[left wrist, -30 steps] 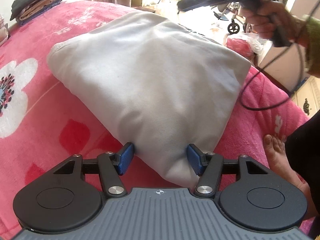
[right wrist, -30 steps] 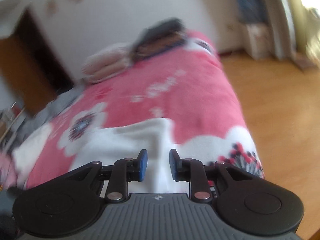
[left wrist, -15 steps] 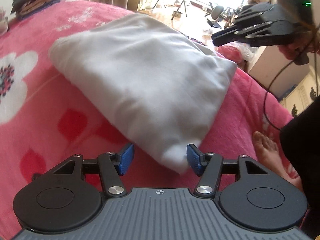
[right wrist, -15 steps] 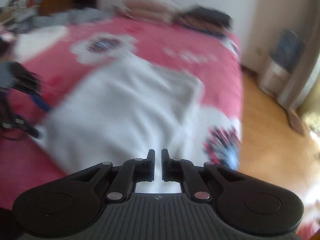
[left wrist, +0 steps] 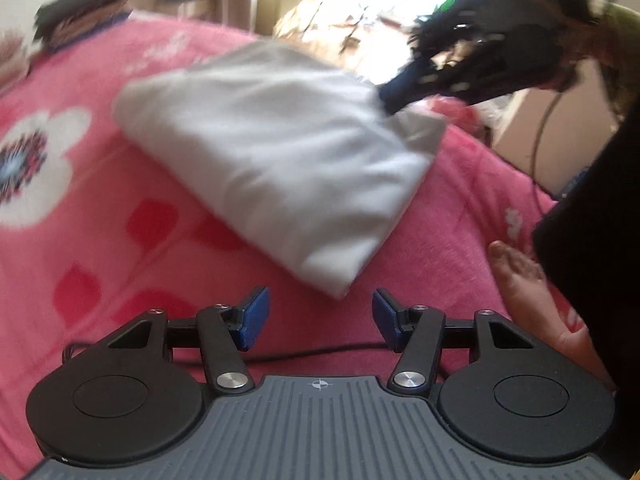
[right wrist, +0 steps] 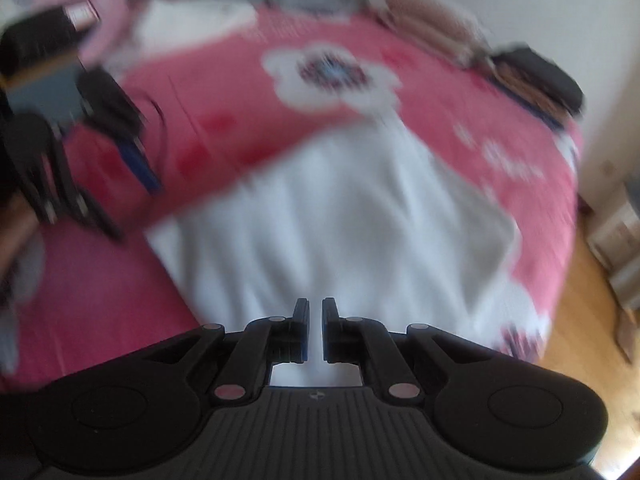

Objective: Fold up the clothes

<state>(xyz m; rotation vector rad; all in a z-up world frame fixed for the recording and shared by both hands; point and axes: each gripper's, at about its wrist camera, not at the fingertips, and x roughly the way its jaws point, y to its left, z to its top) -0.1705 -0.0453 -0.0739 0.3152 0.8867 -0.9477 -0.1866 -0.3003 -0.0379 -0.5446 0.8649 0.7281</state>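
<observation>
A folded white garment [left wrist: 280, 160] lies on the pink flowered blanket [left wrist: 100, 240]. My left gripper [left wrist: 318, 295] stands open just short of its near corner, and nothing sits between the blue pads [left wrist: 252, 316]. In the left wrist view my right gripper [left wrist: 387, 99] reaches in from the upper right, its tips at the garment's far right corner. The right wrist view is blurred. There the right gripper [right wrist: 315, 305] is shut above the white garment [right wrist: 340, 220], and I see no cloth pinched between its fingers.
A stack of dark folded clothes [left wrist: 80, 8] sits at the bed's far end [right wrist: 536, 76]. A person's bare foot [left wrist: 520, 280] rests on the blanket at the right. A black cable [left wrist: 320, 351] runs under my left gripper. Wooden floor [right wrist: 592, 340] lies beyond the bed's edge.
My left gripper drew back, so the garment's near corner no longer lies between its fingers. My right gripper shut, rolled over and swung down to the garment's far right corner.
</observation>
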